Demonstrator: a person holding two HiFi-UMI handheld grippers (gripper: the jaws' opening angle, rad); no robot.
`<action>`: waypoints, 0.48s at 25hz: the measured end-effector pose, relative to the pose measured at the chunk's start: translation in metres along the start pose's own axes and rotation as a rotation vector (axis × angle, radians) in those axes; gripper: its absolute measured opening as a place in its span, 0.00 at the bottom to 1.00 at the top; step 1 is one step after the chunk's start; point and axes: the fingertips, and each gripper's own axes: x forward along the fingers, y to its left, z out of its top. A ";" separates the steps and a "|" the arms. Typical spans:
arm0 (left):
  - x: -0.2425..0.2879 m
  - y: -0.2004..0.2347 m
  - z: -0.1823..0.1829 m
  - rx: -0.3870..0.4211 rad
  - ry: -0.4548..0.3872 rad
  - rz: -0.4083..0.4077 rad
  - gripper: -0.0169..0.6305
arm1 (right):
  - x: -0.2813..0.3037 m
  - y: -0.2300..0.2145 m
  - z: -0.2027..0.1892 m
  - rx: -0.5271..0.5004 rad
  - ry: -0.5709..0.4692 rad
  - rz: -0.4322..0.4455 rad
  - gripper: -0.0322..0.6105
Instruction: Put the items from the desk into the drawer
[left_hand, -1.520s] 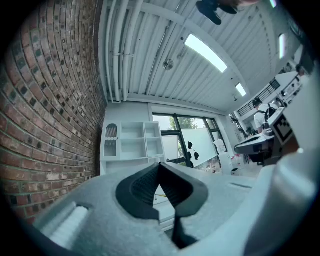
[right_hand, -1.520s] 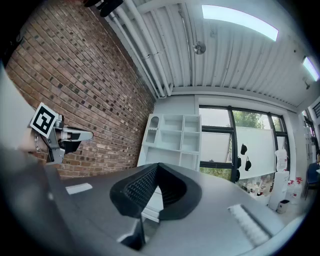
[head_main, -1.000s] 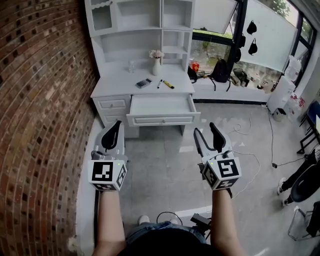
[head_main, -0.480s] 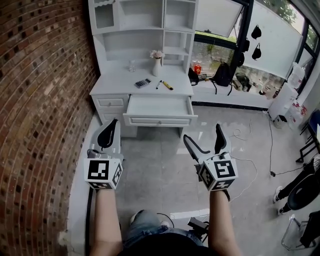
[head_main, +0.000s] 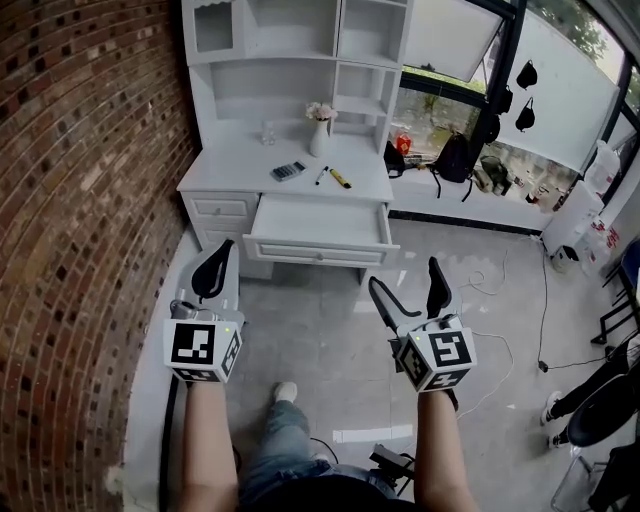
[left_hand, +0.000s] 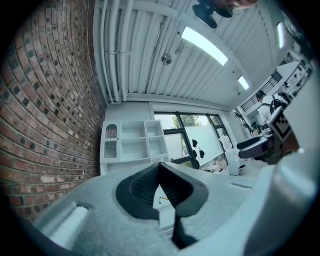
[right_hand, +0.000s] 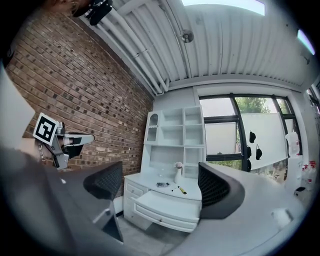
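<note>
Short of the desk (head_main: 250, 182), nothing held yet
Left gripper (head_main: 213, 268) pinched together, right gripper (head_main: 404, 280) just opened wide; calculator (head_main: 288, 171) and pens (head_main: 338, 178) lie on the desktop (behind the open drawer (head_main: 318, 228)), where a hasty reach could topple the vase (head_main: 320, 138).

My head camera sits high and looks forward and steeply down. My left gripper (head_main: 222, 250) and right gripper (head_main: 405, 275) lie low and near in it, with the floor (head_main: 330, 340) beneath. The white desk (head_main: 240, 165) with its open drawer (head_main: 318, 251) is well ahead, and the brick wall (head_main: 80, 200) runs along the left. The camera on my left gripper rides just behind its fingers (left_hand: 137, 190) and tips slightly upward, taking in mostly ceiling (left_hand: 150, 50), wall and the far-off shelves (left_hand: 134, 145). The camera on my right gripper looks level between its fingers (right_hand: 215, 187) straight at the desk, well apart from it. All three views share the shelves and brick wall; each gripper view catches the other gripper at its edge.
</note>
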 end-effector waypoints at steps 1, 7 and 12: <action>0.009 0.005 -0.004 -0.002 0.000 -0.002 0.03 | 0.010 -0.002 -0.003 0.000 0.004 -0.003 0.78; 0.075 0.046 -0.040 0.004 0.020 -0.022 0.03 | 0.094 -0.011 -0.025 0.019 0.042 -0.007 0.76; 0.152 0.088 -0.067 -0.009 0.019 -0.046 0.03 | 0.181 -0.021 -0.030 0.017 0.049 -0.018 0.76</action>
